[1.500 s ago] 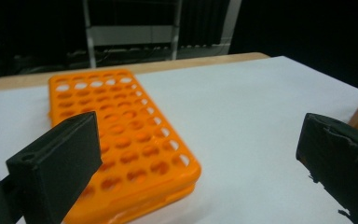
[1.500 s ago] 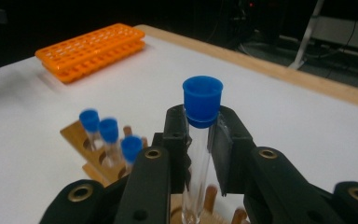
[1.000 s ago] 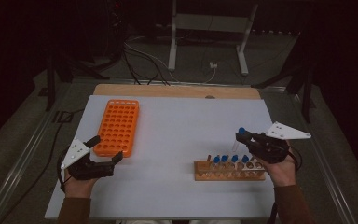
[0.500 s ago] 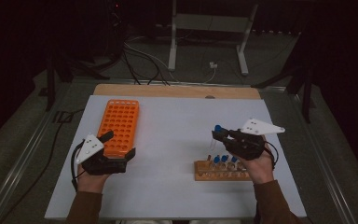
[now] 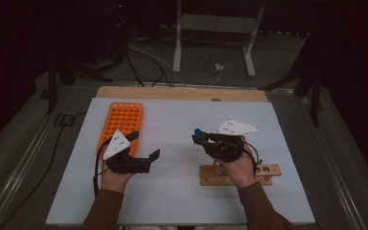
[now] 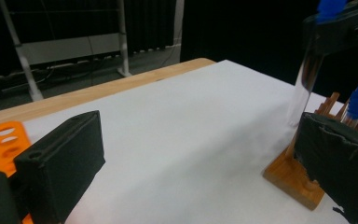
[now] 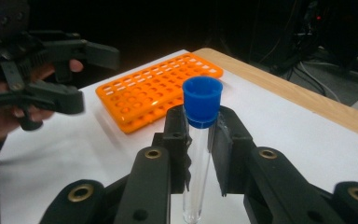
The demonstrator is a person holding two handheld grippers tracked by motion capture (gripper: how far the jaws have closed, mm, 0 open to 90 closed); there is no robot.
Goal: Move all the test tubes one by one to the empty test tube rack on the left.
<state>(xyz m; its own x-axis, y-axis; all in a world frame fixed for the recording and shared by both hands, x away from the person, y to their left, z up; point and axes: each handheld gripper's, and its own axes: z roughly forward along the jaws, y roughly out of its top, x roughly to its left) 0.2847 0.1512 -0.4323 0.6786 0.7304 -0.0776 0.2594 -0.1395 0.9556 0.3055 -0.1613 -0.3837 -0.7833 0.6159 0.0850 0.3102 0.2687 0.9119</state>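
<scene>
One light, brittle-looking tube [image 7: 199, 154], likely glass: my right claw [image 7: 200, 154] pinches it just under its cap; left claw [image 5: 143, 146] spread.

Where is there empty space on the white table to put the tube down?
Bare white sheet lies between the orange rack and the wooden rack, and along the near edge. It is crowded by the wooden rack, where the right tongs hold the blue-capped tube.
</scene>
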